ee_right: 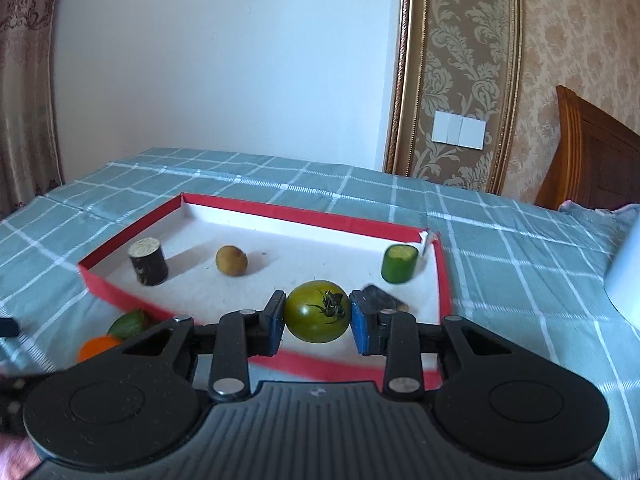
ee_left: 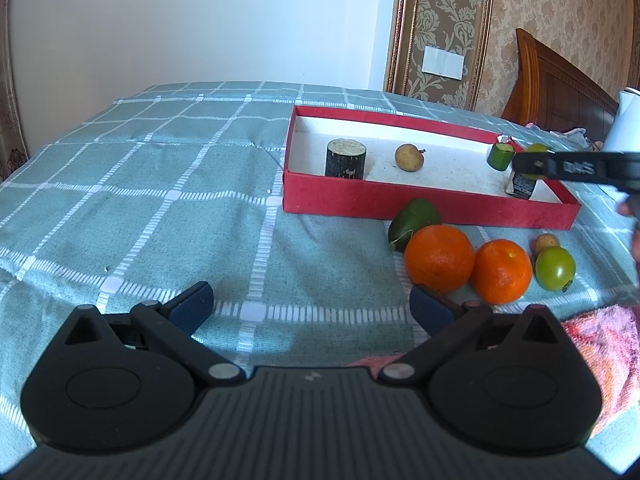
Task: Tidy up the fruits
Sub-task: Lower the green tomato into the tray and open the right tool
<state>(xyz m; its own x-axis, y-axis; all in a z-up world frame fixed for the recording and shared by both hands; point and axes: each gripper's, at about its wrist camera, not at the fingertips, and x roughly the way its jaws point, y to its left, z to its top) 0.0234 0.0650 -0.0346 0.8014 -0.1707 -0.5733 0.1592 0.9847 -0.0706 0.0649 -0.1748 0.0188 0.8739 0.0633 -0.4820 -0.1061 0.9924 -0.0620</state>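
Box (ee_right: 442,280) middle open between longan (ee_right: 231,260) and cucumber stub (ee_right: 399,264)

Two matte black handheld grippers with blue finger pads.

The left gripper (ee_left: 312,304) has a ribbed grey-black body, two round black side housings with circular recesses, triangular cutouts, and angled link arms pinned by silver rivets; its pads (ee_left: 192,307) are dark blue. The right gripper (ee_right: 317,312) is the same build, with brighter blue pads (ee_right: 277,322). Seen from the left wrist, its finger bears pale lettering that is hard to read.
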